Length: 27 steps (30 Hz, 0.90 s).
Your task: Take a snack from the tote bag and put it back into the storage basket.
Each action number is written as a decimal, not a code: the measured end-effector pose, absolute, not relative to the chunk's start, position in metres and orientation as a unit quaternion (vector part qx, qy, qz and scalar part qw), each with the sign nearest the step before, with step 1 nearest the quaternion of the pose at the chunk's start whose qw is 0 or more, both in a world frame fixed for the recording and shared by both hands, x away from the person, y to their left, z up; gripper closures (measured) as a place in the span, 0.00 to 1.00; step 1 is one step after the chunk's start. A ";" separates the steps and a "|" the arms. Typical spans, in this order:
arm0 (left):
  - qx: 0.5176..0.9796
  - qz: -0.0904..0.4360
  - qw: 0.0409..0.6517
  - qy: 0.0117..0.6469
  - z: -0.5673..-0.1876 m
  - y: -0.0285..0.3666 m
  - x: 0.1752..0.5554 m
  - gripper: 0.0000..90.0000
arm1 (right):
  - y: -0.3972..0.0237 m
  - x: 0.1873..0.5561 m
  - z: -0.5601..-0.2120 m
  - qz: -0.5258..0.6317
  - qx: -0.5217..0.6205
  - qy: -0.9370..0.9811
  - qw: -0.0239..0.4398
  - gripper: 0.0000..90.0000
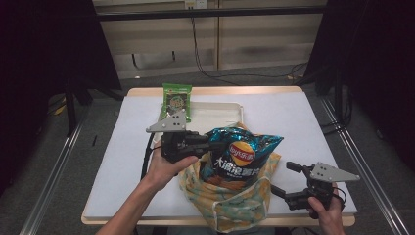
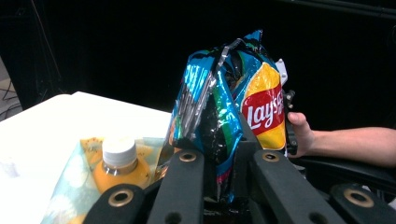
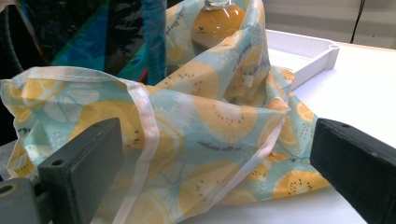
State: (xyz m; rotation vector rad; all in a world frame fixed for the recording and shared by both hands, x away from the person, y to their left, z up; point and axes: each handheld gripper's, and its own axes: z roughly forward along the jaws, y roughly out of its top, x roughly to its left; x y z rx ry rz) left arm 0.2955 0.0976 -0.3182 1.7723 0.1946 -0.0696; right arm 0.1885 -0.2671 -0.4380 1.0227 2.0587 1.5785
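**Chip bag pinched by the left gripper above a patterned cloth bag**

Nearest the high camera, two forearms come in from the bottom edge, each hand holding a black two-jaw gripper. Between them sits a soft fabric bag printed with yellow lemon slices on pale blue [image 1: 230,200], slumped on the white surface [image 1: 293,122] close to its front edge.

Held by the left gripper [image 1: 208,142], a shiny blue foil chip bag with a red and yellow logo [image 1: 242,152] sits partly in the open mouth of the fabric bag and leans towards the right side of the high view. In the left gripper view the jaws are almost fully closed, pinching the crinkled end of the chip bag nearest that camera, and the bag rises straight up from between them. An orange juice bottle with a white cap [image 2: 119,165] stands inside the fabric bag, just to the left of the jaws in that view.

Off to the right, the right gripper [image 1: 288,178] rests near the front corner of the surface, just beside the fabric bag. Its jaws stand wide open, with the fabric bag's cloth bulging towards the gap between them; I cannot tell whether they touch it.

Farther back lie a white plastic tray [image 1: 220,110] and a green snack packet [image 1: 176,100], the packet resting at the tray's left end.
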 end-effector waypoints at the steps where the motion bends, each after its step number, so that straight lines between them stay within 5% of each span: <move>1: 0.769 -0.031 0.633 0.086 -0.318 0.097 0.295 0.95 | -0.268 0.188 -0.438 0.557 0.361 0.727 0.176 0.02; 27: 0.743 0.000 0.660 0.108 -0.292 0.130 0.307 0.95 | -0.269 0.187 -0.437 0.560 0.359 0.726 0.174 0.02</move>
